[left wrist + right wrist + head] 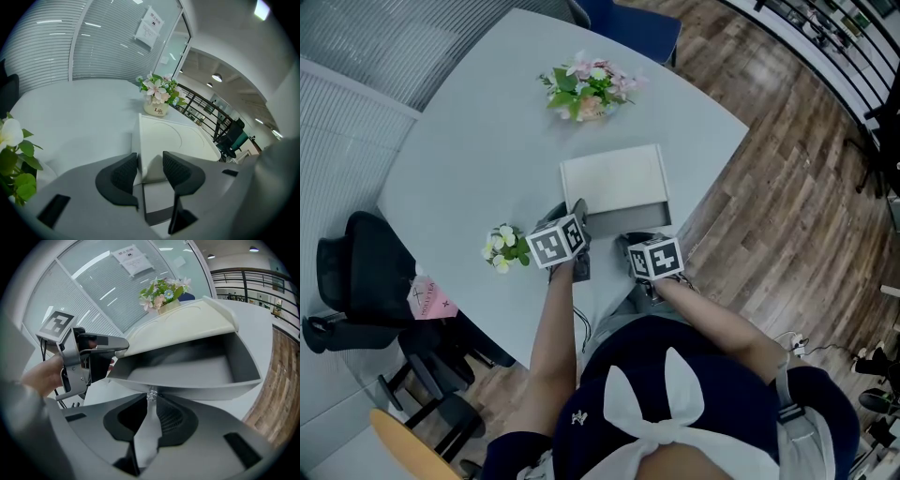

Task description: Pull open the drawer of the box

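Two grippers meet the white box point(614, 178) at the middle of the table point(469, 150). The left gripper point(150, 166) clamps its near left corner. The right gripper point(151, 405), fingers narrow, pinches the small clear knob point(151, 396) of the gray drawer point(187, 371), which stands pulled out nearward. Seen from above, the knob is hidden under the grippers.

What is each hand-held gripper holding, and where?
Right hand-held gripper pinches the clear knob on the drawer front. Left hand-held gripper straddles a front corner of the box; grip unclear.
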A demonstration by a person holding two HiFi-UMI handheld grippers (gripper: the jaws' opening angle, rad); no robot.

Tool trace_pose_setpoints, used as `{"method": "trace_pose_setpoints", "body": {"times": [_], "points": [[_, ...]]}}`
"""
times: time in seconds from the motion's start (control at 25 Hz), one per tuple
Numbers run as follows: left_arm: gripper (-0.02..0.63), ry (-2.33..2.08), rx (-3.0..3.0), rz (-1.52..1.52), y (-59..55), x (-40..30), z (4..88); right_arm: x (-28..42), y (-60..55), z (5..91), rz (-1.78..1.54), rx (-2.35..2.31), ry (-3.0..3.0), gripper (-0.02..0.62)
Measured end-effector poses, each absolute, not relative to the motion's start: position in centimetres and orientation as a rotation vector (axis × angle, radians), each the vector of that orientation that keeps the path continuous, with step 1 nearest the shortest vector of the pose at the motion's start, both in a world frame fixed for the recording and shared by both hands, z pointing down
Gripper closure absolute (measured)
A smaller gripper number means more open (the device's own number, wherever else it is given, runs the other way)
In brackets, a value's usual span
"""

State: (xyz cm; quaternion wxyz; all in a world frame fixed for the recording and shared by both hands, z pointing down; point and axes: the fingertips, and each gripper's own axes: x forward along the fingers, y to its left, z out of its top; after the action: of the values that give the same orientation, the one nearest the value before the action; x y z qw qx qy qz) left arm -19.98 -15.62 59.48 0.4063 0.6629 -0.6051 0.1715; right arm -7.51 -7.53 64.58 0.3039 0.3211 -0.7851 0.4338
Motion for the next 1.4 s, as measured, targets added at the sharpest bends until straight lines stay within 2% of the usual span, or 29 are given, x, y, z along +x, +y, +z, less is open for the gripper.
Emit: {"method": "trace_pose_setpoints", "body": {"times": [1.4], "points": [[0.422,-1.524,1.659,0.421,-15.6,-20.1,59.6,-7.1,-4.6,64.7,1.147,0.858,-2.088,0.531]]}}
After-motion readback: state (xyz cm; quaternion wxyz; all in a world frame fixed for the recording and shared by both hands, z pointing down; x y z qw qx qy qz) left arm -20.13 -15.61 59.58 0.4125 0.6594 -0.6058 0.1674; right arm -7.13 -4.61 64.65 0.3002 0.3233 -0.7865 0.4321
